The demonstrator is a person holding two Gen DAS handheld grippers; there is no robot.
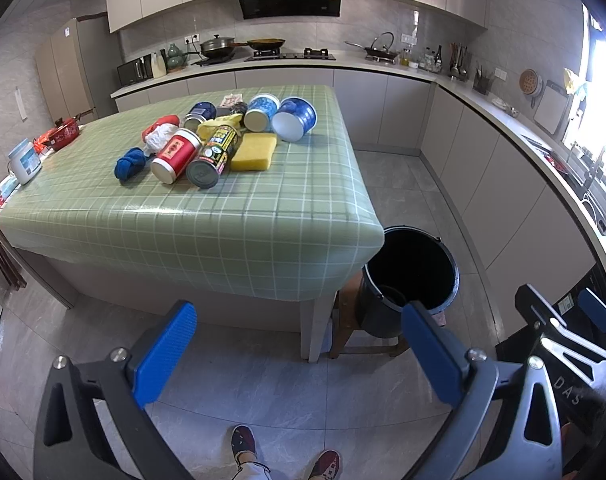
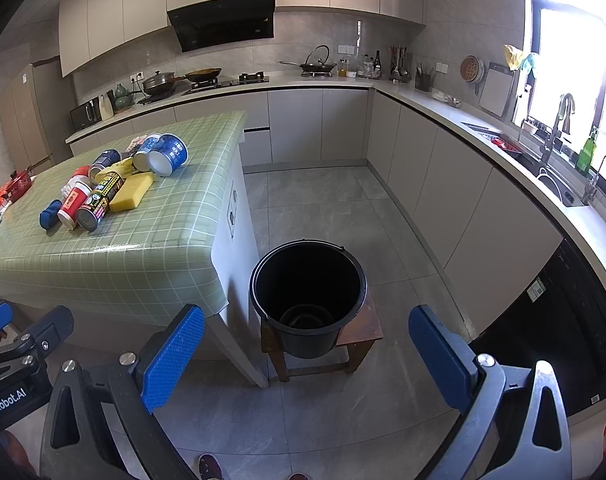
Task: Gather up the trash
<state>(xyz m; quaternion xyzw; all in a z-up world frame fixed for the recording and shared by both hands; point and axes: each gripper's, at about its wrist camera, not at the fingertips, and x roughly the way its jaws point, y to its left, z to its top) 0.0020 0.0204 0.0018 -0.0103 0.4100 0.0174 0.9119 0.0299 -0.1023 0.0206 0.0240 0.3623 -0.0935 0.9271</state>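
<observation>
A pile of trash lies on the green checked table [image 1: 207,216]: a red can [image 1: 176,155], a black-and-yellow can [image 1: 214,156], a yellow sponge [image 1: 253,152], a blue cloth [image 1: 130,164], two blue-and-white cups [image 1: 294,119] and a crumpled white wrapper [image 1: 159,136]. The pile also shows in the right wrist view [image 2: 111,184]. A black bucket [image 2: 307,296] stands on a low wooden stool [image 2: 367,332] beside the table's corner. My left gripper [image 1: 299,354] is open and empty, held back over the floor. My right gripper [image 2: 307,358] is open and empty, in front of the bucket.
A white jar [image 1: 24,160] and a red pot [image 1: 63,134] sit at the table's far left. Kitchen counters [image 2: 463,116] with a stove, pans and a sink run along the back and right. Grey tiled floor [image 2: 327,200] lies between table and cabinets.
</observation>
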